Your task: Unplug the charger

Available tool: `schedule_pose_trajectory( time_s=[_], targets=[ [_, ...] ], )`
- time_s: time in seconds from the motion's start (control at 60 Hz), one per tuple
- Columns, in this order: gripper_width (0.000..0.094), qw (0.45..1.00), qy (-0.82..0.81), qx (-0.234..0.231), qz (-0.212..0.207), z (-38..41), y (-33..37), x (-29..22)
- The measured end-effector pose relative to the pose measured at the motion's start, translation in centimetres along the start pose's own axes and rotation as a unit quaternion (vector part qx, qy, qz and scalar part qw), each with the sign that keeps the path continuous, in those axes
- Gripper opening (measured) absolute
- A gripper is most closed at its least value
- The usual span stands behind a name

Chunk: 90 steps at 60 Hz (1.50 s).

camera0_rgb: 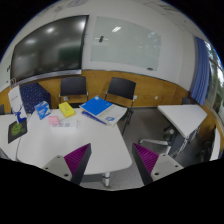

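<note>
While tongs [112, 160] gape wide and empty, two chairs [72, 88], one blue folder [97, 107]

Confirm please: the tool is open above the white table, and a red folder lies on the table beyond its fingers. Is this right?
Not quite. The gripper view shows the folder is blue, not red. The rest holds: the tool is open above the white table, and the folder lies on that table beyond its fingers.

On the near table [55, 140] to our left lie boxes [97, 108]; chairs [120, 90] stand behind, another table [190, 120] right.
</note>
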<state>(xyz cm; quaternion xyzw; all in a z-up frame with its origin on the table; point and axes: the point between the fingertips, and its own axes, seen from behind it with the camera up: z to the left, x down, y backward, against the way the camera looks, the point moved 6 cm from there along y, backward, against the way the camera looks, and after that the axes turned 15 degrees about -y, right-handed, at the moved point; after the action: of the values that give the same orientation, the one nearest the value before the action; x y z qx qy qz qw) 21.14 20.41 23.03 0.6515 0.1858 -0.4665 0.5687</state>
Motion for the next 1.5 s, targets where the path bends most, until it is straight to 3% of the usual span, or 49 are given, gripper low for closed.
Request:
schedule_pose_trajectory(
  time_s=[0.383,0.55,0.917,1.25,1.267,1.333,1.433,1.5],
  targets=[
    [0.0856,0.992,0.042,-0.115,0.02,17.7,-4.0,4.5],
    [0.0853,0.988,0.046,-0.148,0.007,25.8,-6.3,6.8],
    [0.0853,0.989,0.037,-0.138,-0.036,32.6,-19.4,7.1],
    [0.086,0.987,0.02,-0.153,-0.043,36.2,-27.4,5.8],
    [0.0845,0.987,0.017,-0.153,-0.037,36.2,-27.6,6.0],
    [0.0529,0.99,0.009,-0.131,-0.045,35.4,-28.2,5.5],
    [0.0442,0.989,0.016,-0.139,-0.04,35.4,-28.1,4.8],
    [0.0429,0.978,0.002,-0.168,-0.121,35.8,-25.5,-0.8]
  ],
)
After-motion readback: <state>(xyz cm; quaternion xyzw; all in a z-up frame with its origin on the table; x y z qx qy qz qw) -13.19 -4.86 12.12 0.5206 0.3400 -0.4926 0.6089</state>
